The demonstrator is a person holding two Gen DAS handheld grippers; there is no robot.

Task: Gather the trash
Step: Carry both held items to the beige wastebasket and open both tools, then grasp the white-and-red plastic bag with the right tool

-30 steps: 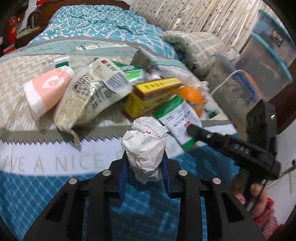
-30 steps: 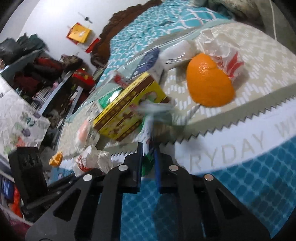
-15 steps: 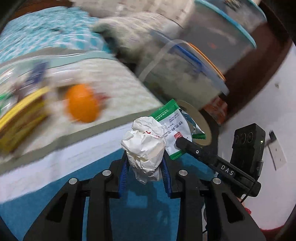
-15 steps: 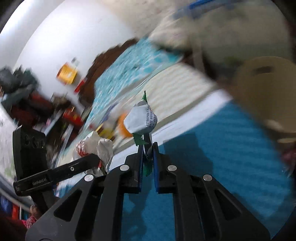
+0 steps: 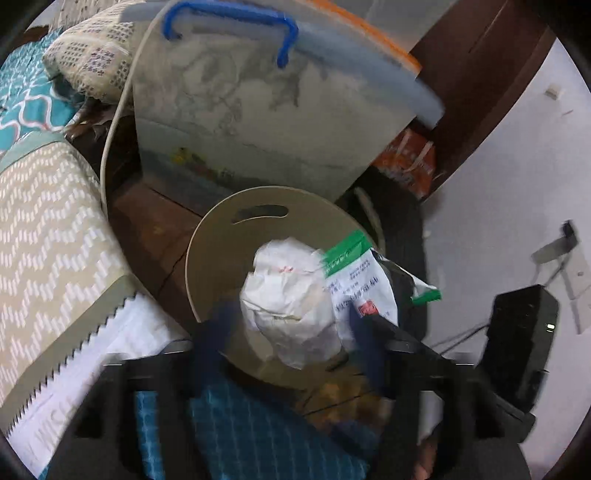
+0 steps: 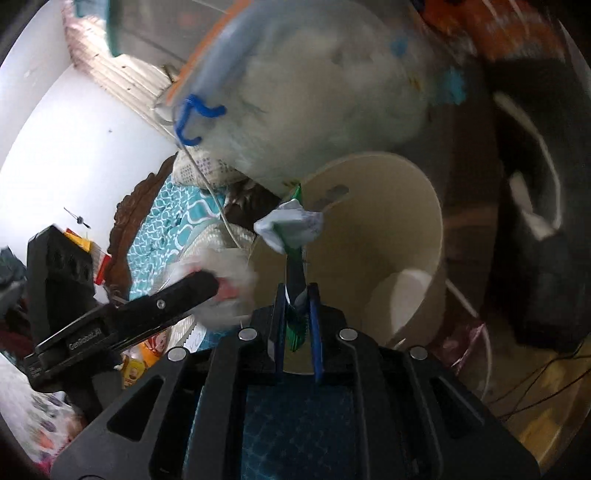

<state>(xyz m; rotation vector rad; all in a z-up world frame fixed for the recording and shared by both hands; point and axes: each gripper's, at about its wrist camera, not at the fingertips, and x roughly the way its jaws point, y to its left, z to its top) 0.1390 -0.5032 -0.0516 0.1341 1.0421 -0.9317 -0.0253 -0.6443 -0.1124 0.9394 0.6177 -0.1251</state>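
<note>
lettering "genrobot.ai" on left tongs (image 6: 207, 284)

Ahead of the tools stands a clear storage box (image 5: 273, 122) with a blue handle (image 5: 229, 22) and an orange-edged lid. To its left lie a patterned pillow (image 5: 92, 55) and a teal bedspread (image 5: 22, 96); a white cord (image 5: 110, 129) hangs down beside the zigzag blanket (image 5: 48, 229).
</note>
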